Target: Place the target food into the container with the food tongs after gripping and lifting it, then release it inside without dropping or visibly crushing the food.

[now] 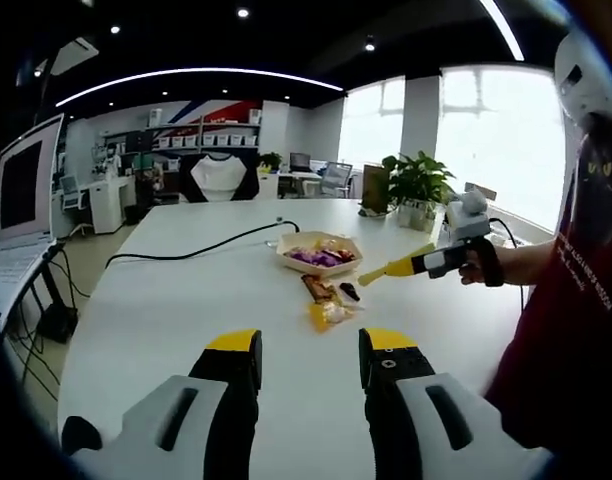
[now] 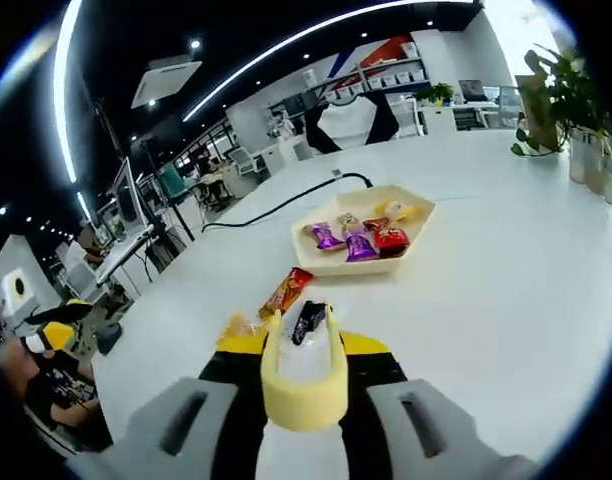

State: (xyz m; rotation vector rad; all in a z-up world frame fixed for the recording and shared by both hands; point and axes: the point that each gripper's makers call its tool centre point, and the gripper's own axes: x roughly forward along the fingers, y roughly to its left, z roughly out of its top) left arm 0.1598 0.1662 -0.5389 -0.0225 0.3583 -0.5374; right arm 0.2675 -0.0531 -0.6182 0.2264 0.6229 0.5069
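Observation:
My right gripper [image 2: 304,346] is shut on yellow food tongs [image 2: 304,385], whose two arms stand apart. A small black-wrapped candy [image 2: 308,320] lies on the white table between the tong tips; I cannot tell if they touch it. An orange-red snack bar [image 2: 286,292] lies just beyond it, and a yellow-wrapped snack [image 2: 236,326] lies to its left. Further off stands a beige hexagonal tray [image 2: 335,266] holding several wrapped candies. In the left gripper view, my left gripper [image 1: 311,352] is open above bare table, short of the snacks [image 1: 326,314]. The right gripper [image 1: 451,258] points the tongs [image 1: 396,266] toward the tray [image 1: 316,269].
A black cable [image 1: 201,248] runs across the table behind the tray. A potted plant [image 1: 418,185] stands at the far edge, and a laptop [image 1: 26,190] sits at the left. A person's hand and red sleeve [image 1: 556,300] are at the right.

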